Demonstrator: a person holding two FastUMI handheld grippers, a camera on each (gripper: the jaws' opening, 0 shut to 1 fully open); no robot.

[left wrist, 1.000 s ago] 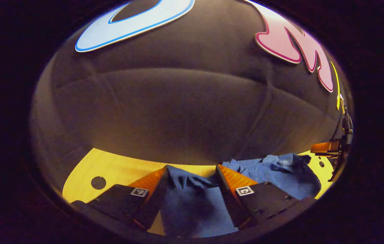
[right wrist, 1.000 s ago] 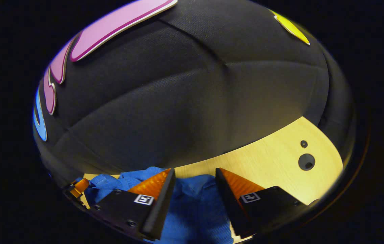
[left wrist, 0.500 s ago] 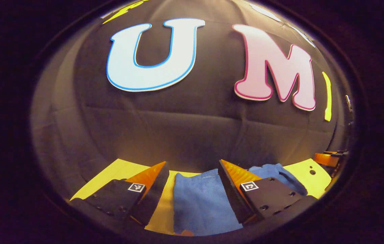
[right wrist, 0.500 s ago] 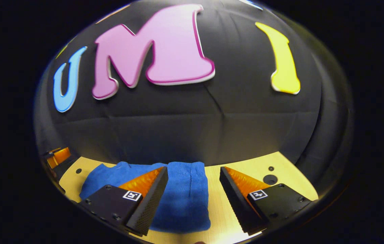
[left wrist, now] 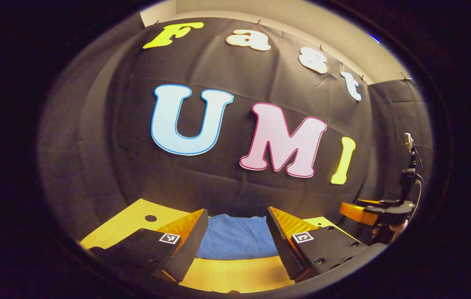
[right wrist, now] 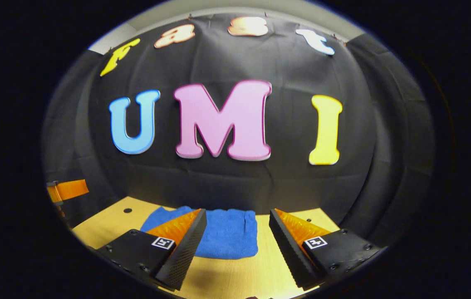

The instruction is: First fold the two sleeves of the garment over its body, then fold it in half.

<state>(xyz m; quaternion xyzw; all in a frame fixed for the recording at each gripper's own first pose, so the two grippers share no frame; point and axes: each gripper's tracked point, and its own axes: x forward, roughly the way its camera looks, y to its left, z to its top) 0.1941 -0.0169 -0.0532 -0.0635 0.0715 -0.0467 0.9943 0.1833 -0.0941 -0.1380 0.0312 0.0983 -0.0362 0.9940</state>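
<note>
On the table (right wrist: 260, 270), blue garment (right wrist: 227, 234) folded flat (slightly rumpled), both grippers' fingers spread, holding nothing.

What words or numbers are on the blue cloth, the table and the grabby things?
blue garment: no writing shows.
table: no writing shows.
left hand-held gripper: small square markers, black-and-white patterns, too small to read.
right hand-held gripper: the same kind of markers, too small to read.

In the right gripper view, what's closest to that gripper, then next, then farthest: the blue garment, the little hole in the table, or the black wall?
1. Garment, just ahead on the table.
2. Hole, farther back, left.
3. Wall, behind the table.
</note>
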